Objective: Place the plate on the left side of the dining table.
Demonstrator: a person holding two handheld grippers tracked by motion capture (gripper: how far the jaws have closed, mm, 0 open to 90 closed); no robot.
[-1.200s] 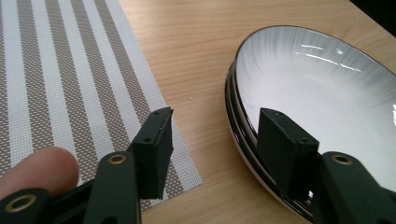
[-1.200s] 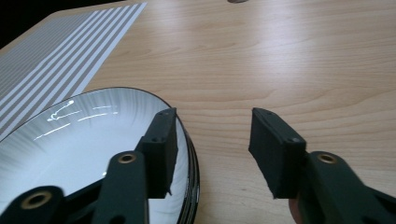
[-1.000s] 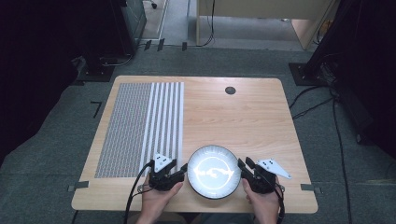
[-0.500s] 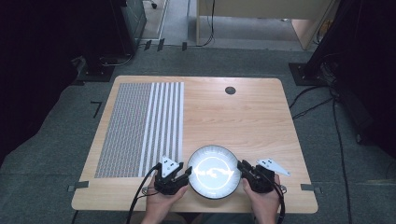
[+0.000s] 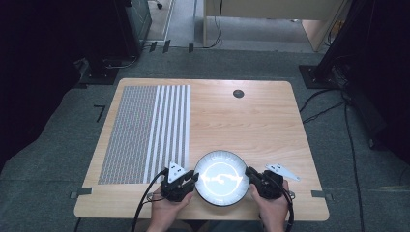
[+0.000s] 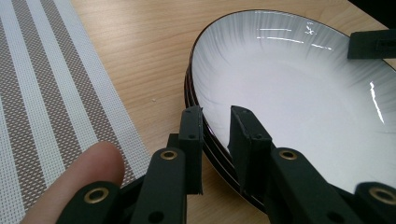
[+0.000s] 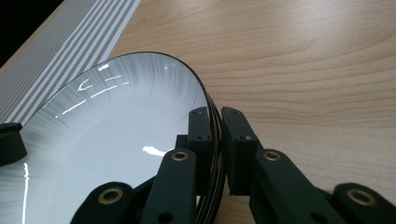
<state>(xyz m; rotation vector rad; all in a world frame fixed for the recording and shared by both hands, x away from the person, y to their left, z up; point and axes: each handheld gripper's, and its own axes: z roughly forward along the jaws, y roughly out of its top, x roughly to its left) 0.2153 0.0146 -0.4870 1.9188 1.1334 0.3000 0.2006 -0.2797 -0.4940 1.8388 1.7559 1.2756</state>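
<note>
A white plate (image 5: 221, 178) with a dark rim lies near the front edge of the wooden table (image 5: 251, 125). My left gripper (image 5: 194, 178) is at its left edge and my right gripper (image 5: 249, 174) at its right edge. In the left gripper view the plate (image 6: 299, 102) has its rim between my left gripper's (image 6: 216, 119) jaws, one inside the bowl and one outside. In the right gripper view my right gripper (image 7: 216, 116) pinches the plate's (image 7: 116, 126) rim the same way. Both pairs of jaws have just been closing on the rim.
A striped grey and white placemat (image 5: 145, 133) covers the table's left part, right beside the left gripper. A dark round cable hole (image 5: 238, 93) sits near the far edge. Bare wood stretches beyond the plate and to its right.
Both grippers' jaws have narrowed onto the plate's rim. The left gripper edged slightly toward the plate. The plate lies where it was.
</note>
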